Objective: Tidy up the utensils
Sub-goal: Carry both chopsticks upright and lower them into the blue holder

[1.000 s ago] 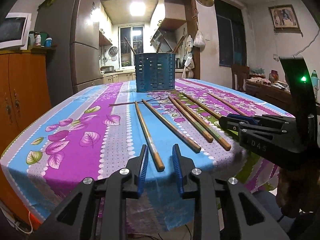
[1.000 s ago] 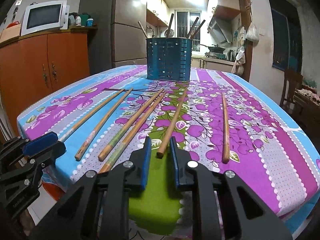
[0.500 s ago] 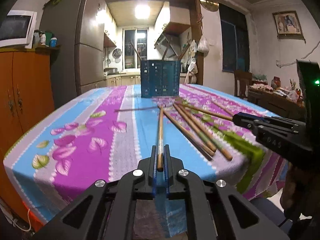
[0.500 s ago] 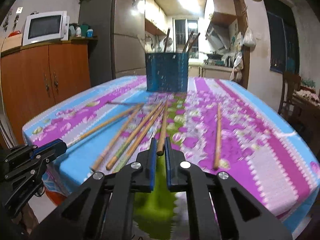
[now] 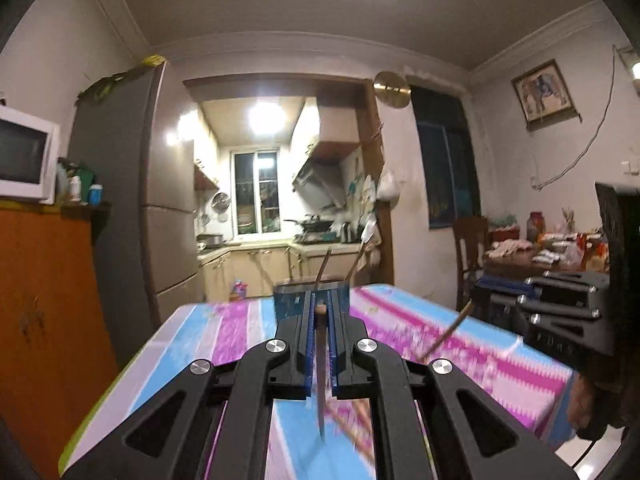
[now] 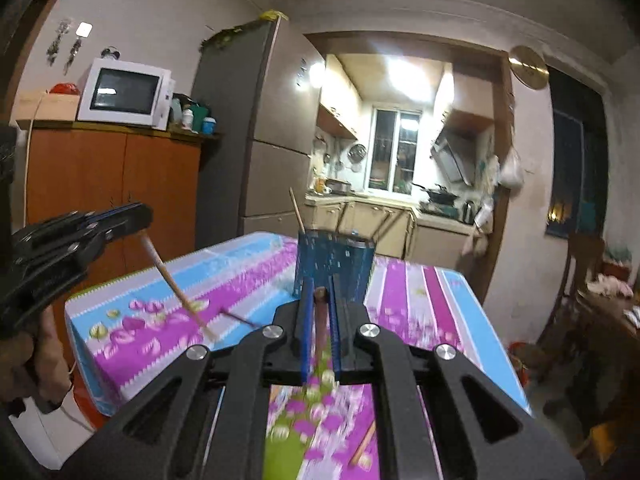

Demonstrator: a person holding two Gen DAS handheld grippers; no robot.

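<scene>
My left gripper [image 5: 320, 312] is shut on a wooden chopstick [image 5: 321, 380] that hangs down between the jaws, lifted above the table. My right gripper [image 6: 320, 292] is shut on another wooden chopstick [image 6: 320, 320]. In the right wrist view the left gripper [image 6: 132, 220] holds its chopstick [image 6: 176, 284] slanting down toward the cloth. In the left wrist view the right gripper [image 5: 496, 296] holds its chopstick [image 5: 448, 334] the same way. The blue perforated utensil holder [image 6: 334, 268] stands at the table's far end with several utensils in it; it also shows in the left wrist view [image 5: 288, 300].
The table carries a purple, blue and white patterned cloth [image 6: 168, 320]. More chopsticks lie blurred on it near the front [image 6: 362, 446]. An orange cabinet [image 6: 104, 184] with a microwave [image 6: 124, 98] and a fridge [image 6: 260, 144] stand left. A chair [image 5: 470, 248] and cluttered side table stand right.
Both grippers closed on a chopstick each, then lifted and tilted up, so the chopsticks left the table and now hang above it.
</scene>
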